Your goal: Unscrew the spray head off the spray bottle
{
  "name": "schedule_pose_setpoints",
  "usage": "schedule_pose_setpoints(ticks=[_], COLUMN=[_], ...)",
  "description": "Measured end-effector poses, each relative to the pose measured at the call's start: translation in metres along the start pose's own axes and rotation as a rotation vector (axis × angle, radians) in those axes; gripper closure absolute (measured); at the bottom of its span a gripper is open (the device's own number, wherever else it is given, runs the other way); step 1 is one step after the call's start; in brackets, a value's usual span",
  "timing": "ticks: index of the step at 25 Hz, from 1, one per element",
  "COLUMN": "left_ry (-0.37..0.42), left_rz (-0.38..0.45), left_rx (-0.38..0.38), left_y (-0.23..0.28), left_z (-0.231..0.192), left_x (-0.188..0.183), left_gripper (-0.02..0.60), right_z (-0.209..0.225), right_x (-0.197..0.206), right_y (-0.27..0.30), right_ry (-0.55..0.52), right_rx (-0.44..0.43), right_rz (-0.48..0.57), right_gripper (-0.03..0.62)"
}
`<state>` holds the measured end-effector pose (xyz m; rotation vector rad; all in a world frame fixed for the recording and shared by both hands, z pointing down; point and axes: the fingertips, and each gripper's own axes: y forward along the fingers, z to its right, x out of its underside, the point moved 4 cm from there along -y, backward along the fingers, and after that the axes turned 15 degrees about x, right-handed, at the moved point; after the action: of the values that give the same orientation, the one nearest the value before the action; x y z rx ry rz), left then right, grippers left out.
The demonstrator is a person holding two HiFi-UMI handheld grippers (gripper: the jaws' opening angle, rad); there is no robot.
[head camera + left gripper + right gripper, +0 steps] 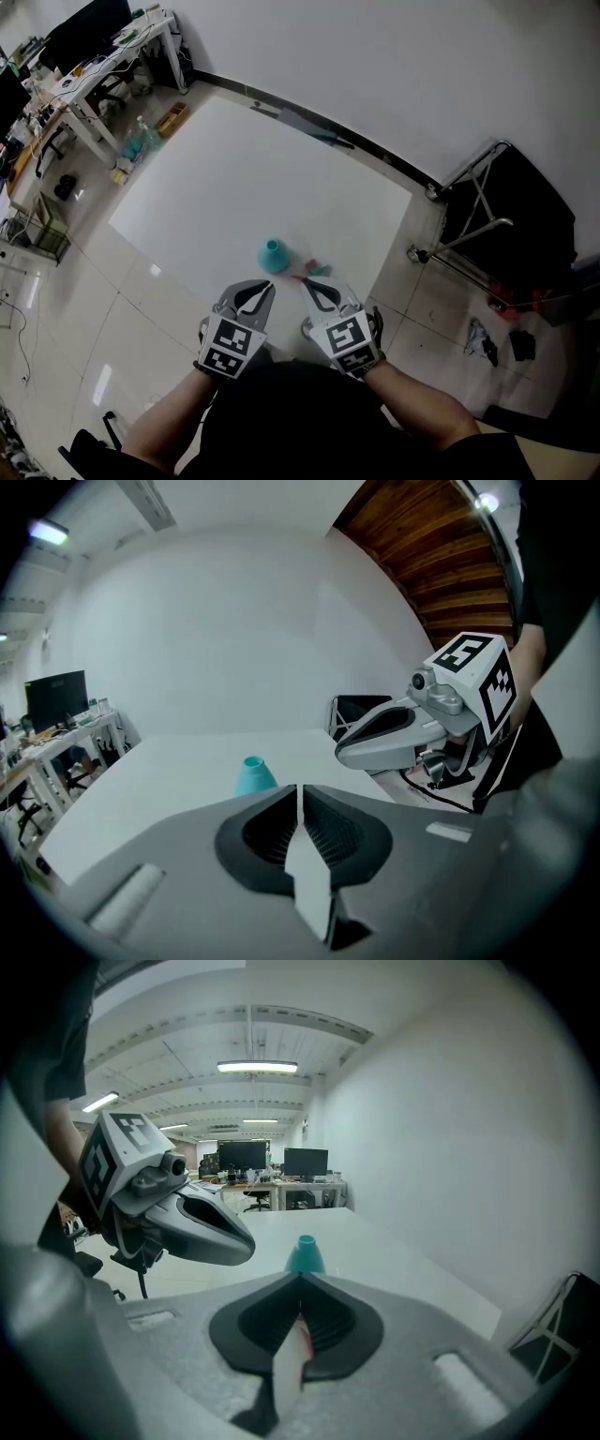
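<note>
Forearms (183, 412) of the person frame the bottom of the head view, carrying the left tool (270, 285) and right tool (306, 282) side by side over the near edge of the white table (234, 178). Their tips angle inward towards each other and towards the work, a posture that reads as a rest or ready position and not as a grasp. Just beyond the tips the teal bottle (273, 255) stands upright on the table, well apart from the far edge and touched by neither tool. Both gripper views show its narrow neck bare and open at the top. A small red-and-green piece (315, 272) lies on the table just beside the bottle, to its right. It may be the spray head already removed, but it is too small to identify. If so, the unscrewing appears complete. Each gripper view shows its own jaws pressed together tip to tip, the ribbed pads meeting along a thin seam, with nothing pinched between them. Each tool is therefore empty, and the bottle sits ahead of the closed tips.
</note>
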<state>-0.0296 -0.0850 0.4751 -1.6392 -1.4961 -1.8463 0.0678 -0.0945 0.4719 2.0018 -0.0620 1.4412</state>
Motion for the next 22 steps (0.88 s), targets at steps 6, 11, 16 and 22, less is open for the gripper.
schedule_pose_setpoints(ticks=[6,11,16,22], left_ry=[0.007,0.003,0.005,0.009], left_rz=[-0.003,-0.008,-0.009,-0.015], left_rx=[0.015,0.024,0.028,0.034], left_y=[-0.0001,0.0023,0.0039,0.0061], left_z=[0.0022,0.0032,0.0032,0.0043], left_x=[-0.0035,-0.0047,-0.0063,-0.0074], left_gripper=[0.565,0.565,0.565,0.565], right_z=[-0.0042,-0.0052,-0.0071,-0.0078], right_x=[-0.0010,0.0012,0.0009,0.0007], right_y=[-0.0009,-0.0003,-0.0004,-0.0003], right_ry=[0.020,0.022,0.028,0.045], right_rx=[-0.006,-0.010,-0.018,-0.030], right_rz=[-0.010,-0.012,-0.017,-0.022], right_gripper=[0.602,0.602,0.603,0.602])
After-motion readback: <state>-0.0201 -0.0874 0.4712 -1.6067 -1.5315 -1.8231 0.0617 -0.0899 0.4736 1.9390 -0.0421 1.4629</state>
